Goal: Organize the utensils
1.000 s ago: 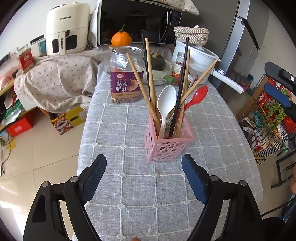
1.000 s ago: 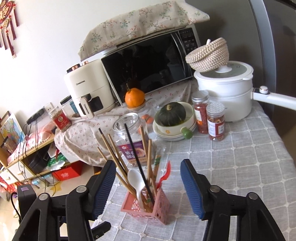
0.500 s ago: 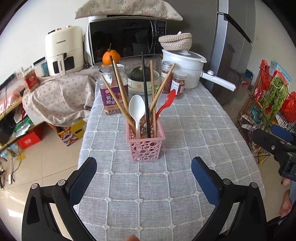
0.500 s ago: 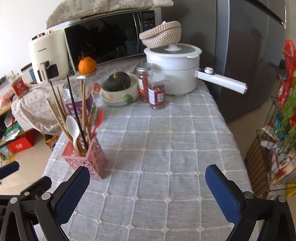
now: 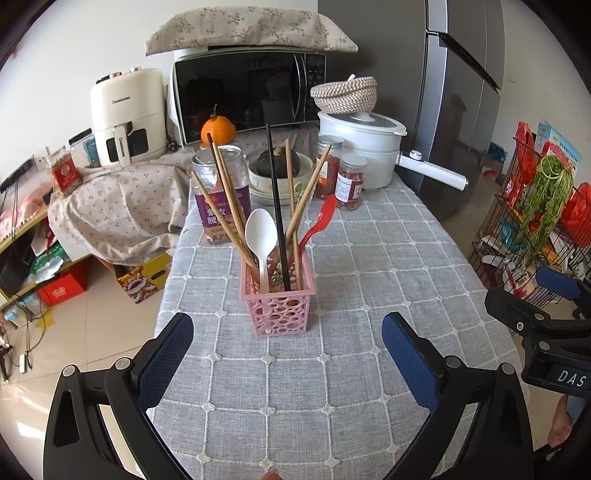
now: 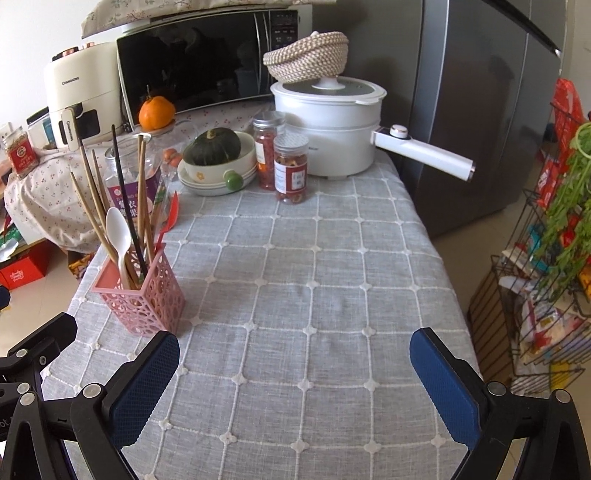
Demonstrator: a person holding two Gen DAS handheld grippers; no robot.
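Every utensil stands in the pink holder (image 5: 277, 308) near the counter's (image 6: 332, 266) left edge; left tongs (image 5: 287, 355) and right tongs (image 6: 294, 373) gape wide, empty. The sorting looks done; next is probably just withdrawing.

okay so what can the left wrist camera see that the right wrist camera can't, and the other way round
Only the left wrist view shows the open left gripper with both blue pads, plus the floral cloth across the microwave's whole top. Only the right wrist view shows the open right gripper whole. Both share the pink perforated utensil basket holding chopsticks, the white plastic spoon and red spoon.
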